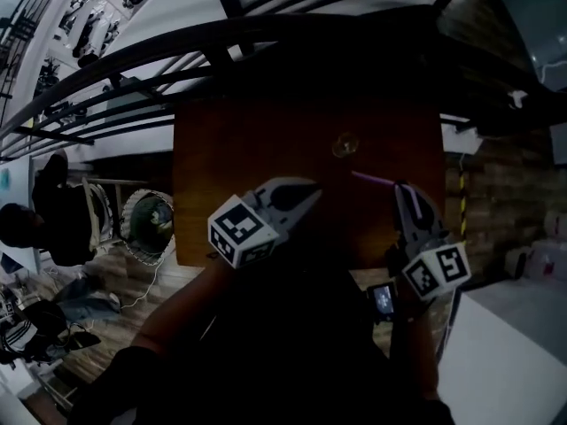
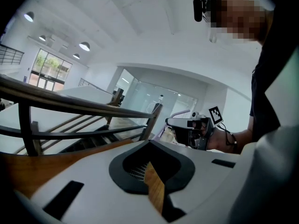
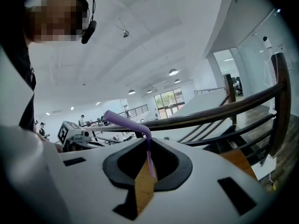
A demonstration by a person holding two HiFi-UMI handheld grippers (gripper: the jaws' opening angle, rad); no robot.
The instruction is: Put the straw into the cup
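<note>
In the dim head view, a small clear cup (image 1: 345,144) stands on the brown wooden table (image 1: 230,149), toward its far side. My right gripper (image 1: 400,189) is shut on a purple bent straw (image 1: 372,180), which sticks out to the left just short of the cup. In the right gripper view the straw (image 3: 126,122) rises from between the closed jaws of my right gripper (image 3: 148,148) and bends left. Left of the straw, my left gripper (image 1: 310,191) hovers over the table near the cup, shut with nothing held. The left gripper view shows only the gripper (image 2: 150,146) itself, no cup.
A dark curved railing (image 1: 177,51) runs past the table's far edge. A person (image 1: 35,220) and a round wire basket (image 1: 149,220) are on the floor below at the left. A brick wall (image 1: 505,202) is at the right.
</note>
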